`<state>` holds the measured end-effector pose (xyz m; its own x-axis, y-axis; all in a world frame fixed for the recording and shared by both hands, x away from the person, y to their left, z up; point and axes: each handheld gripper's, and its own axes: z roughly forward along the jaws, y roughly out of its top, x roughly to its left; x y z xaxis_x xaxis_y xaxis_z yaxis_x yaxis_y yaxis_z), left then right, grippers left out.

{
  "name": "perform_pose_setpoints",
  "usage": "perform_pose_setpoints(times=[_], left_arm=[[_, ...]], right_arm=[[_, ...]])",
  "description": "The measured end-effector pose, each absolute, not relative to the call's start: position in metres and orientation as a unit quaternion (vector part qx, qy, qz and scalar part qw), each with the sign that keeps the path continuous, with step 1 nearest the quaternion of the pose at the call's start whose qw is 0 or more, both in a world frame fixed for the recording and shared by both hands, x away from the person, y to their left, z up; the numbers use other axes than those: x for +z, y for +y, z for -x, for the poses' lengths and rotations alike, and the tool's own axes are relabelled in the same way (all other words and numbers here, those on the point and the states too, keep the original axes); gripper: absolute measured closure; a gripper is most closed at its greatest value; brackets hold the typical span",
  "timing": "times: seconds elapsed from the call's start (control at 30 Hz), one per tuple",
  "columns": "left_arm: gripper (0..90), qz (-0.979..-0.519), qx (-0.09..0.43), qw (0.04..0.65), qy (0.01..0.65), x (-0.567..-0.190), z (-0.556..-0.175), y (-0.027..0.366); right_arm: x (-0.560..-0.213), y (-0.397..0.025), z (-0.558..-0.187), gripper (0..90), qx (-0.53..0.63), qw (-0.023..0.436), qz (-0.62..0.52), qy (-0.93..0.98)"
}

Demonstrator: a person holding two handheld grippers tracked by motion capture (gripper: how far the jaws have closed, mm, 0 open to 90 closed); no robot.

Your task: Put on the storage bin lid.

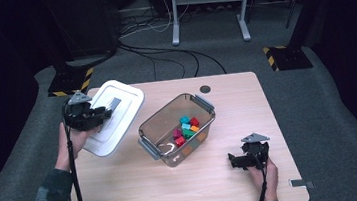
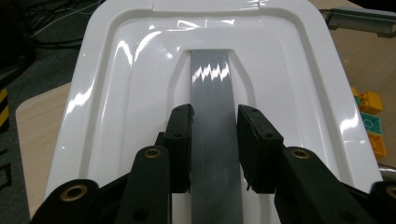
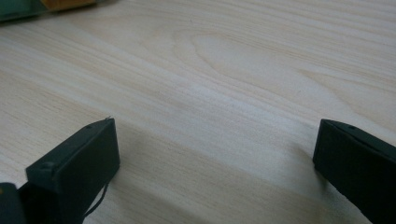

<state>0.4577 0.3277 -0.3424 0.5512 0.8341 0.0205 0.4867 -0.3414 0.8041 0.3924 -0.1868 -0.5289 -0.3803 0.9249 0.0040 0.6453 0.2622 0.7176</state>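
At table's left edge, left tongs (image 2: 214, 140) grip lid (image 2: 116, 93).

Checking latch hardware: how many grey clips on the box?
2. One clip on the far-right end of the clear box, one clip on its near-left end. Both are flipped open; lid is off.

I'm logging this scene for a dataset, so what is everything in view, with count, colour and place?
white plastic lid with grey handle strip: one, table's left edge, overhanging it, handle between left gripper's fingers.
clear plastic bin with grey latches: one, table centre, open.
small toy blocks: several, red, teal, green, orange, magenta, inside bin.
light wooden table: one.
left gripper: black, on lid handle.
right gripper: black, open, over bare table at the near right.
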Motion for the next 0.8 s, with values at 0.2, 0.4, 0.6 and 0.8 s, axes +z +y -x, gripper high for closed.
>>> perform_pose_setpoints(times=[0.2, 0.4, 0.6, 0.8], left_arm=[[66.6, -0.795, 0.217, 0.397, 0.404, -0.335, -0.456, 0.315], [66.7, -0.803, 0.212, 0.399, 0.389, -0.331, -0.456, 0.3], [66.6, -0.811, 0.204, 0.399, 0.376, -0.327, -0.456, 0.285], [66.6, -0.818, 0.201, 0.397, 0.363, -0.324, -0.457, 0.267]], right_arm=[[-0.529, -0.187, -0.392, 0.0, 0.325, 0.215, -0.513, 0.765], [-0.529, -0.187, -0.392, 0.0, 0.325, 0.215, -0.513, 0.765], [-0.529, -0.187, -0.392, 0.0, 0.325, 0.215, -0.513, 0.765], [-0.529, -0.187, -0.392, 0.0, 0.325, 0.215, -0.513, 0.765]])
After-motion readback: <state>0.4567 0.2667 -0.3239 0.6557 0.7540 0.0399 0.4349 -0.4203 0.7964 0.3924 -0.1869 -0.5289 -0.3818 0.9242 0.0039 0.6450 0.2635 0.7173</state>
